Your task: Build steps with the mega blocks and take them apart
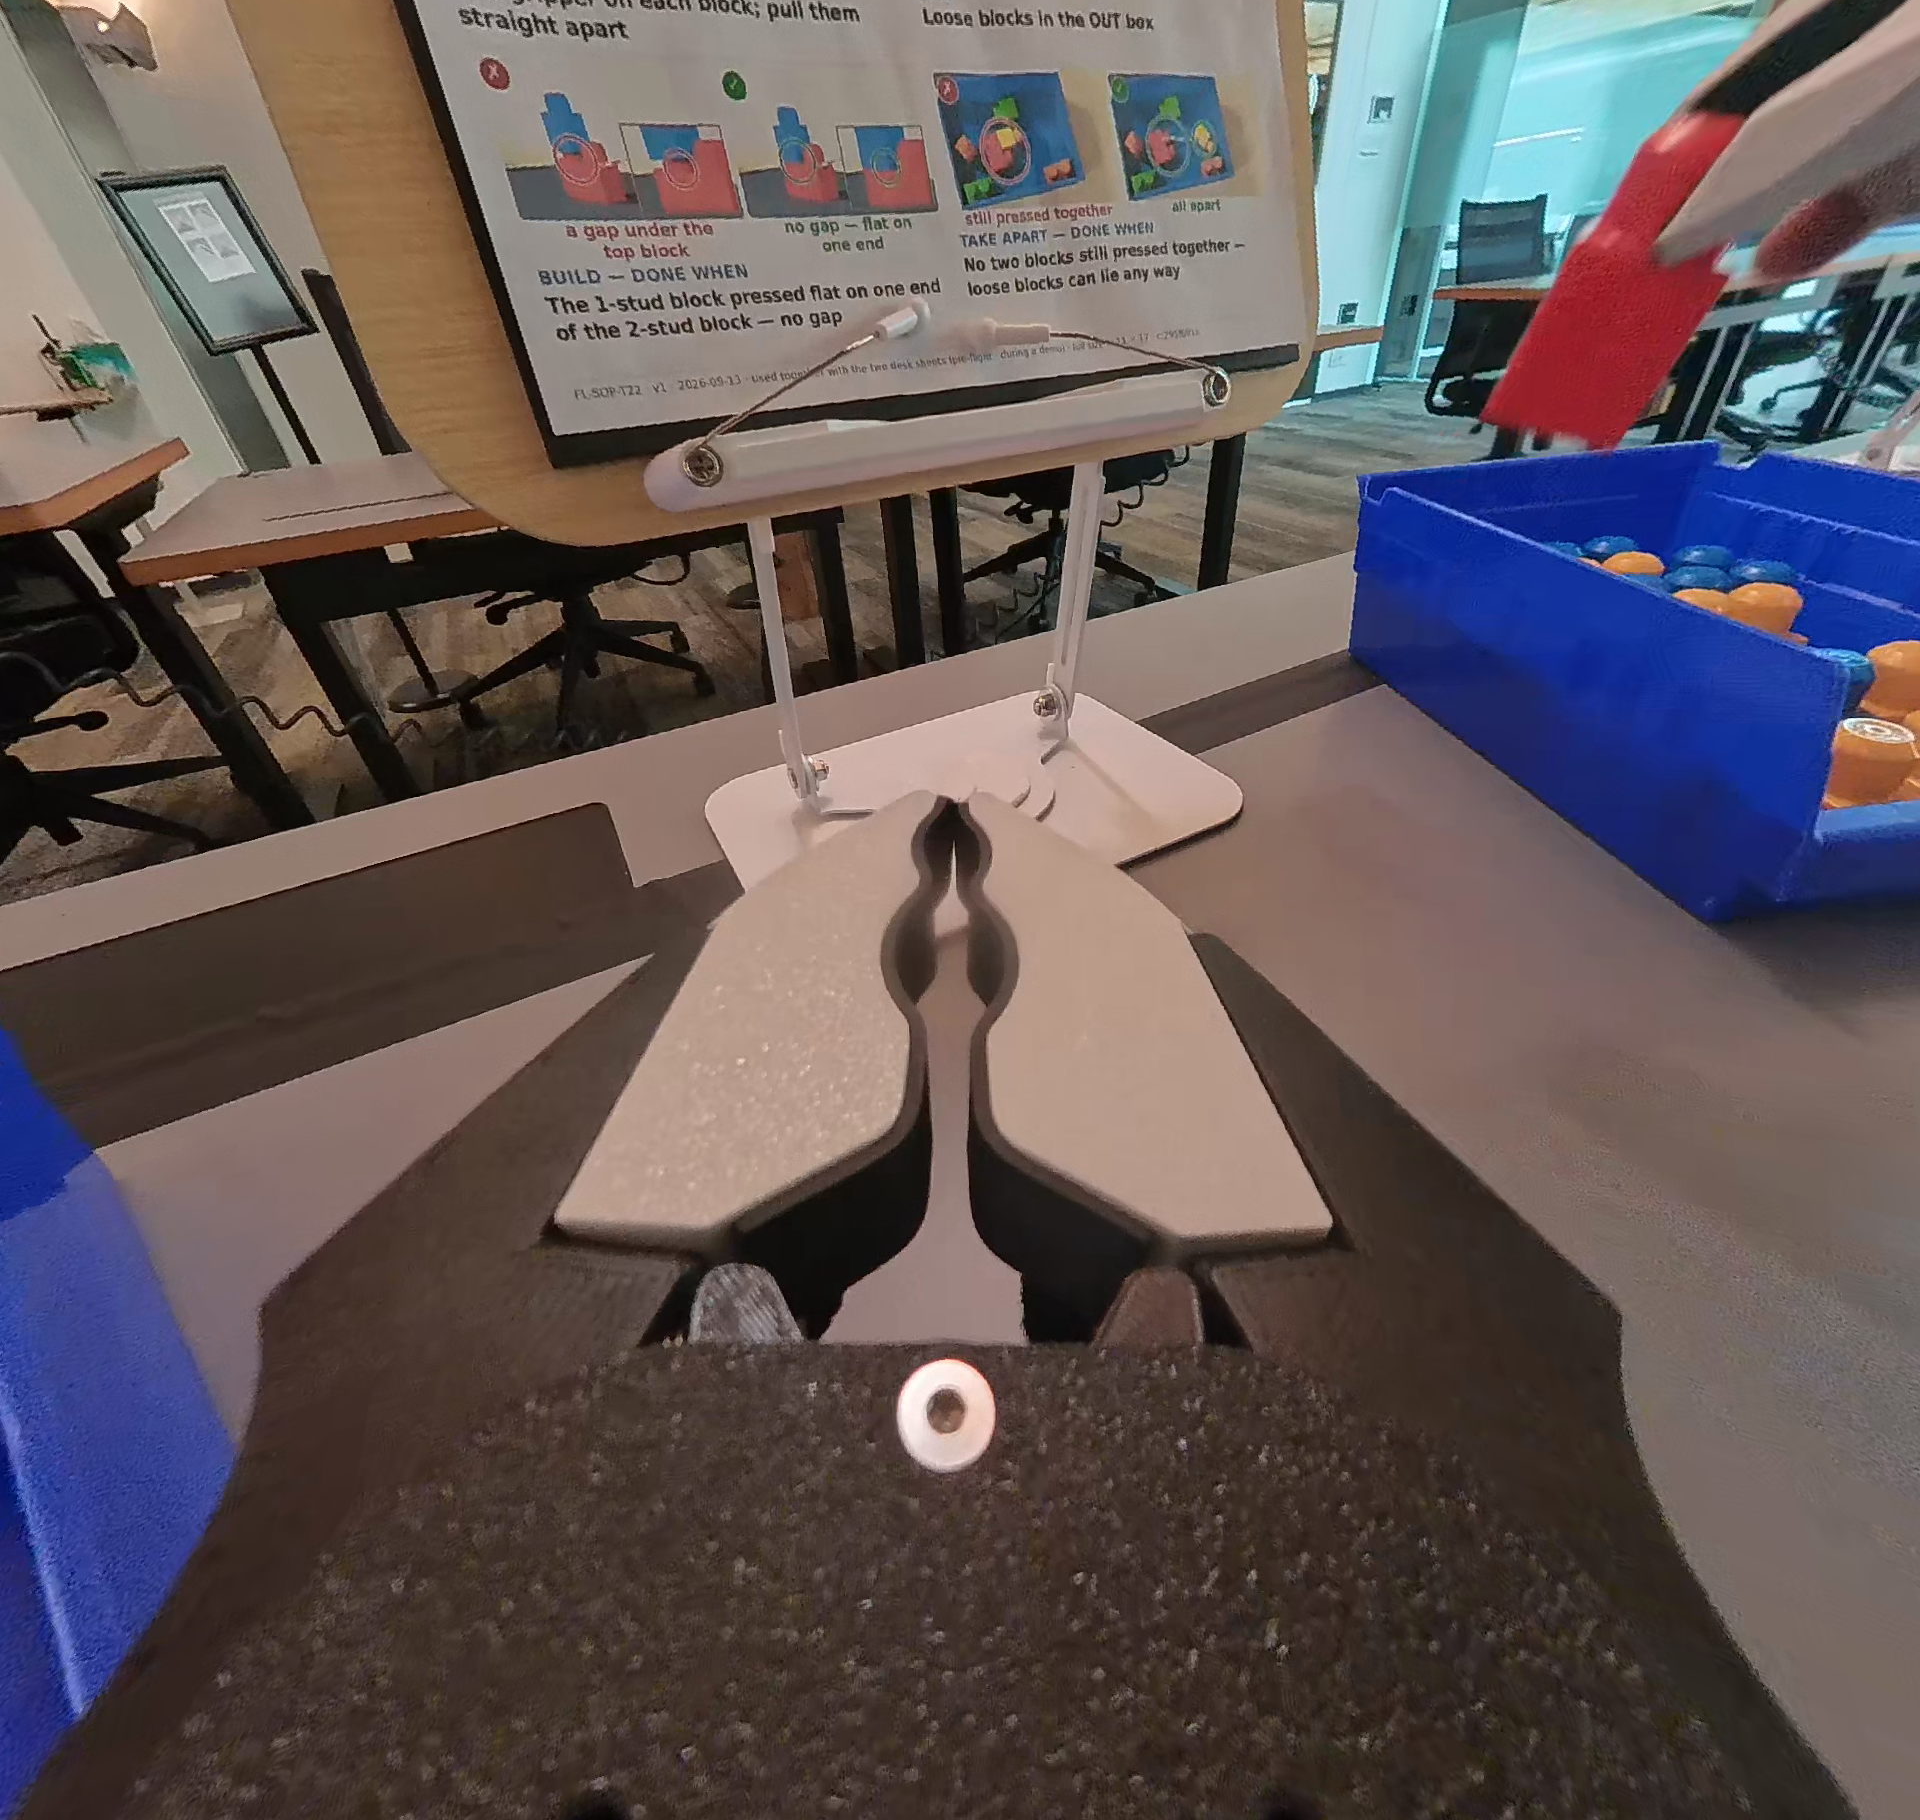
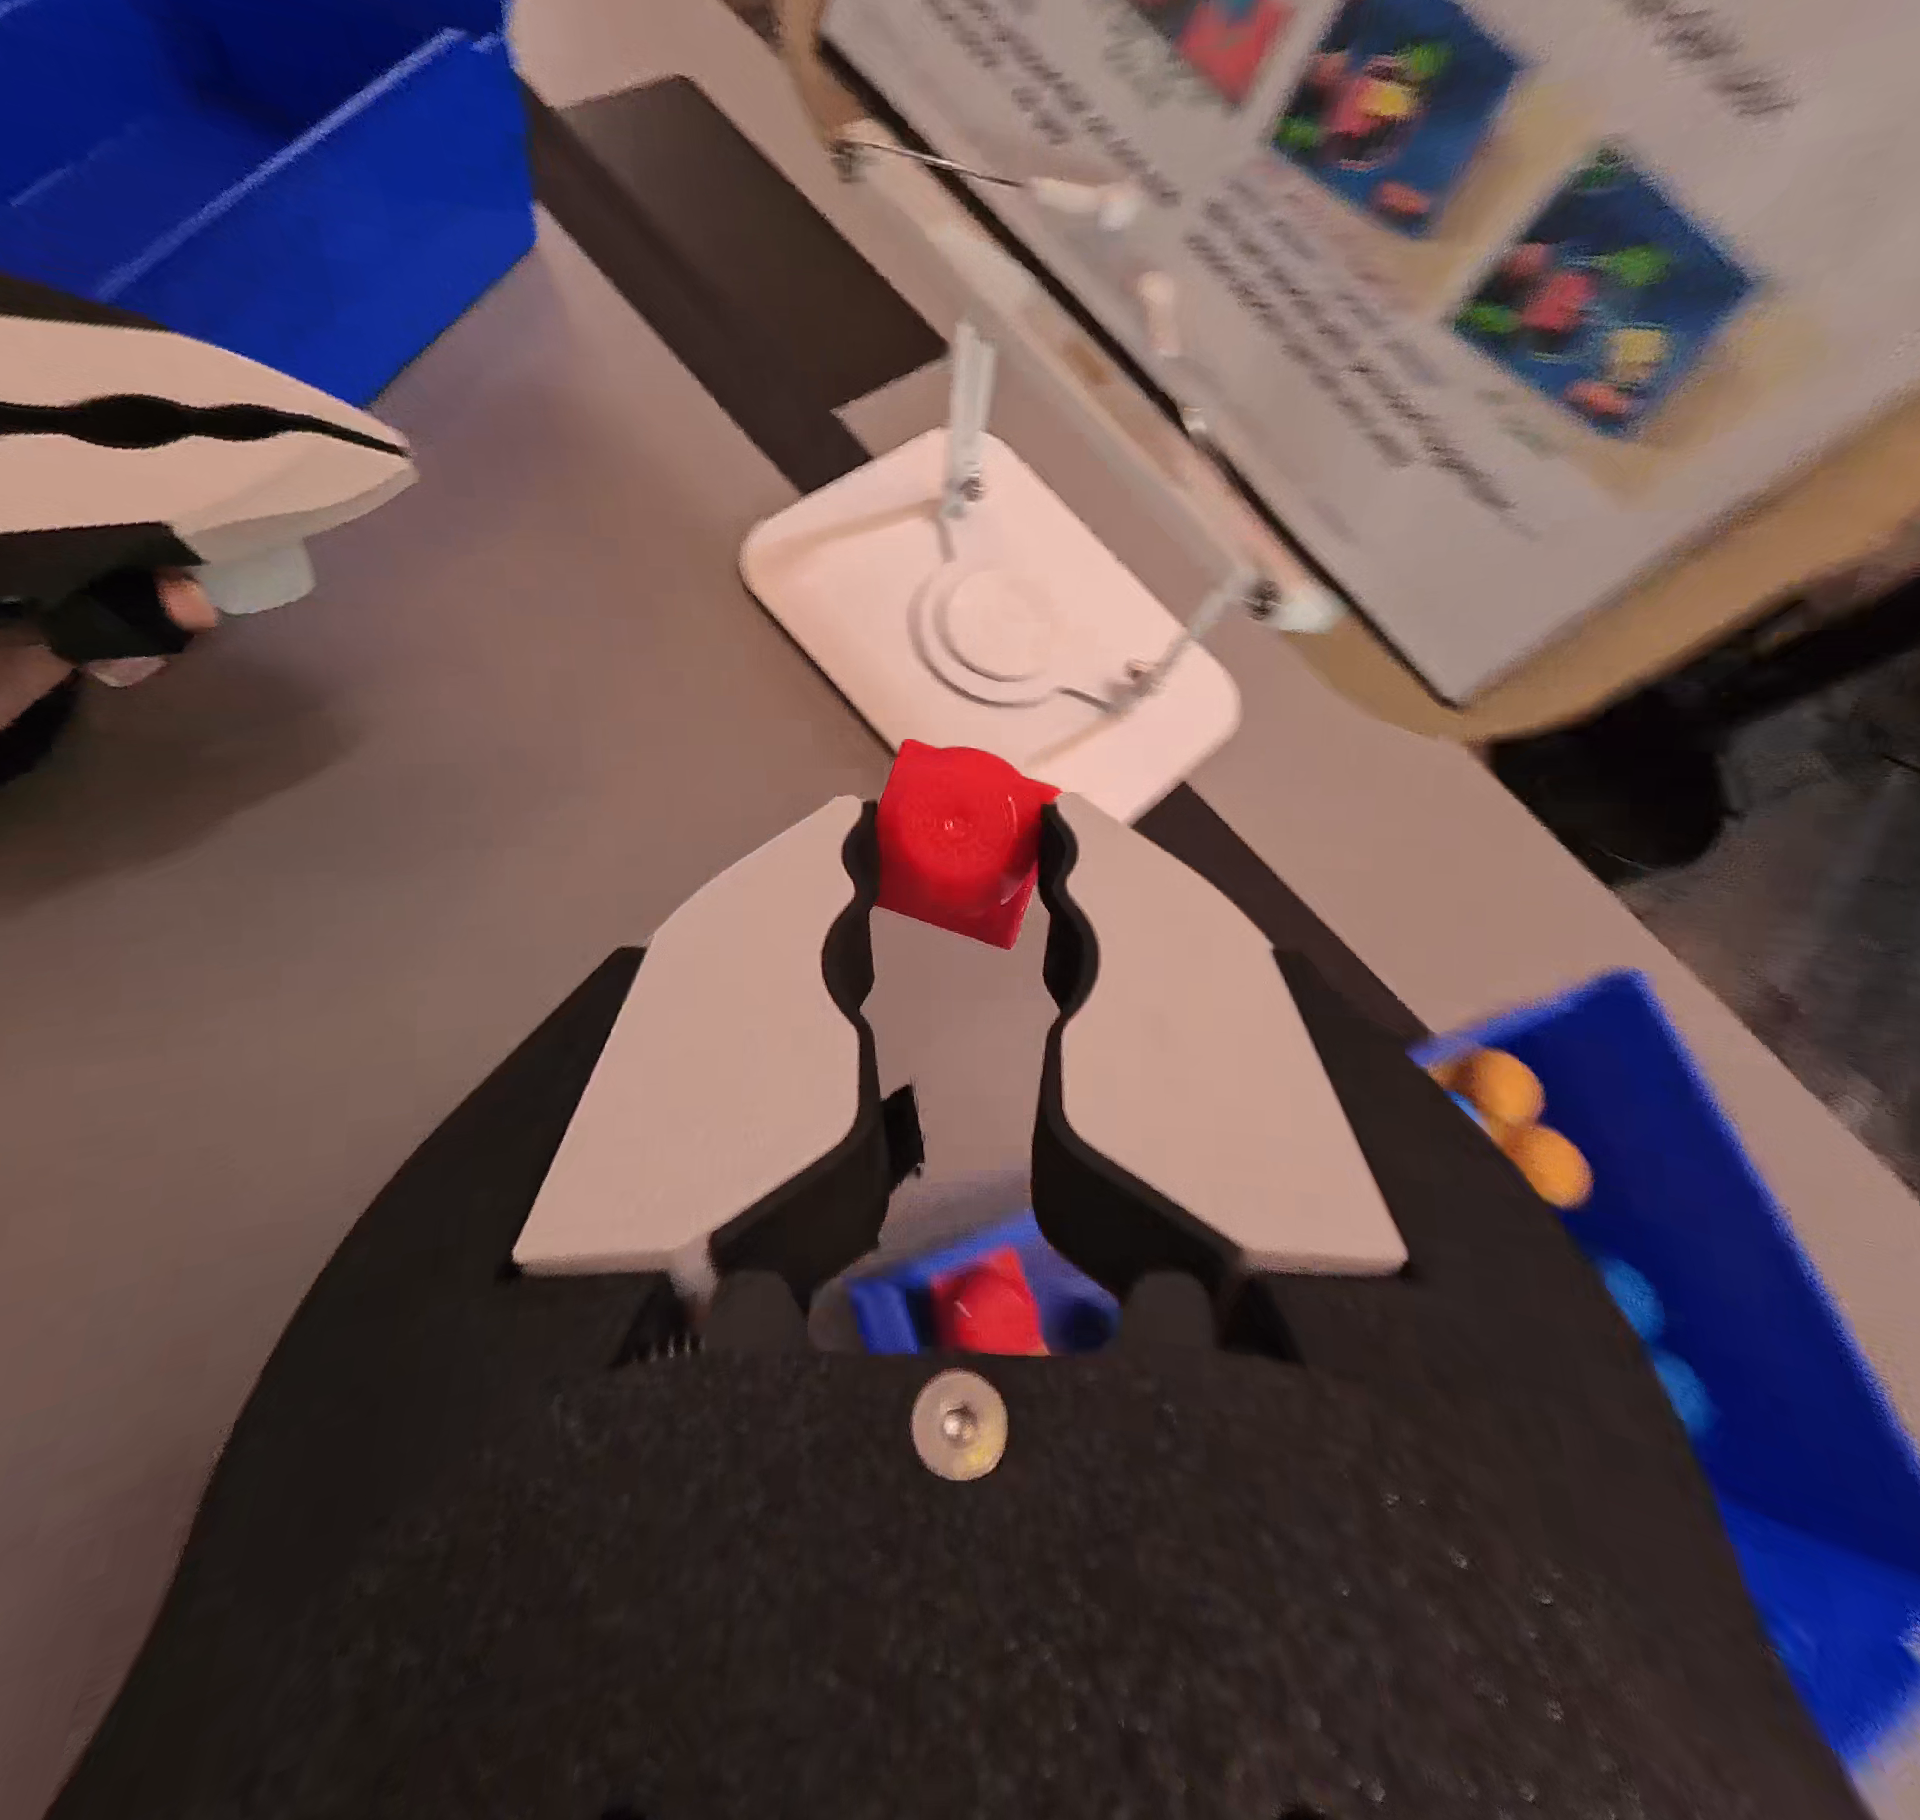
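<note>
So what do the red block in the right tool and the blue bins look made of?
Red block: looks like moulded plastic, smooth and slightly glossy, with a soft highlight on its round stud. Blue bin: apparently rigid plastic too, semi-gloss, with thin, crisp-edged moulded walls.

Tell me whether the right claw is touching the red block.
Touching. The right wrist view shows the right claw with both fingertips pressed against the sides of the red block, holding it clear above the table.

Grey table [image 1: 1455,1095], blue bins [image 1: 1579,690], white stand base [image 1: 1143,794]
</note>
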A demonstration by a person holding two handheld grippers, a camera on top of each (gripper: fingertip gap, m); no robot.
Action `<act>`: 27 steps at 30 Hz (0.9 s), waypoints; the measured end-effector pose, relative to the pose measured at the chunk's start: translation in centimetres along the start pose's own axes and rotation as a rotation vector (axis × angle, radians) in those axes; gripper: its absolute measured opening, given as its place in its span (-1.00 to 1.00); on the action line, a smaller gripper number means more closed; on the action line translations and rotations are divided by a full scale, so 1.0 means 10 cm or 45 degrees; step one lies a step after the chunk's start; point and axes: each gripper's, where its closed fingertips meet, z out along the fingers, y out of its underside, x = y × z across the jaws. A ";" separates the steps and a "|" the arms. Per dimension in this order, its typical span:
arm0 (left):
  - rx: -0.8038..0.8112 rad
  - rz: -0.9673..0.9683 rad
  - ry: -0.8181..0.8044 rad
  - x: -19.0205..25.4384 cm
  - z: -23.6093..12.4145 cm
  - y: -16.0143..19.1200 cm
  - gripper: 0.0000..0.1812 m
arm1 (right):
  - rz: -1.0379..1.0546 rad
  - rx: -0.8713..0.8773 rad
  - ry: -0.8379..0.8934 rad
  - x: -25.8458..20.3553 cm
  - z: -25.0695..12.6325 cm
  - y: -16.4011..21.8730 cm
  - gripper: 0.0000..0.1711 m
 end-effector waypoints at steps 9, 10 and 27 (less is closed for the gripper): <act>-0.015 0.030 0.007 0.04 0.02 0.04 -1.00 | 0.152 -0.247 0.097 0.63 -0.43 0.88 -0.66; -0.016 0.033 0.009 0.05 0.02 0.05 -1.00 | 0.180 -0.262 0.079 0.62 -0.39 0.99 -0.66; -0.046 0.068 0.055 0.13 0.04 0.13 -1.00 | -0.097 -0.260 -0.261 0.45 0.19 1.57 -0.66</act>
